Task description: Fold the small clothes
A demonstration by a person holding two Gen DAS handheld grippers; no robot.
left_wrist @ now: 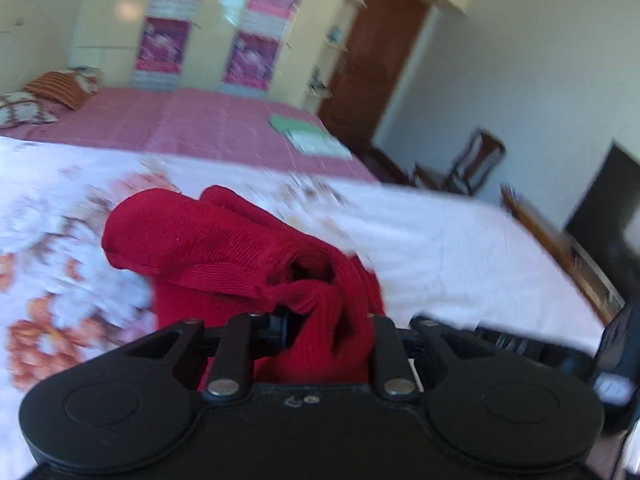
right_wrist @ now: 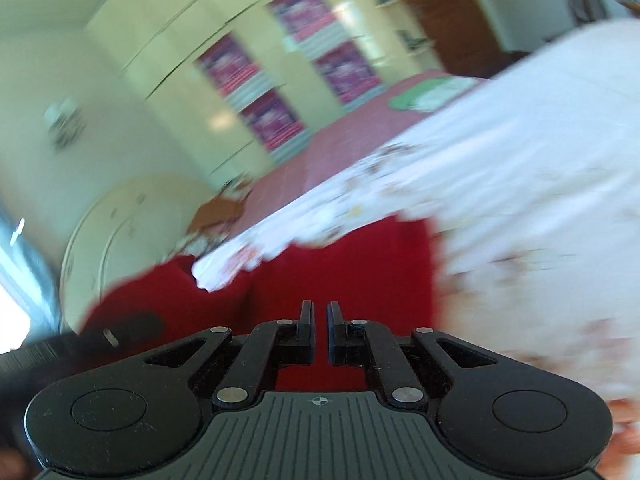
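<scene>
My left gripper (left_wrist: 320, 316) jaws clamp bunched red garment (left_wrist: 224, 248) above floral bedsheet (left_wrist: 440, 240); right gripper (right_wrist: 319, 332) jaws clenched, nothing between.

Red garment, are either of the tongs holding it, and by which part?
The left tongs grip the red garment by a bunched fold at its near edge. The right tongs are shut with nothing between them.

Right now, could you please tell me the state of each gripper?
Left gripper: closed on the red garment.
Right gripper: jaws shut, nothing visibly pinched between them.
</scene>
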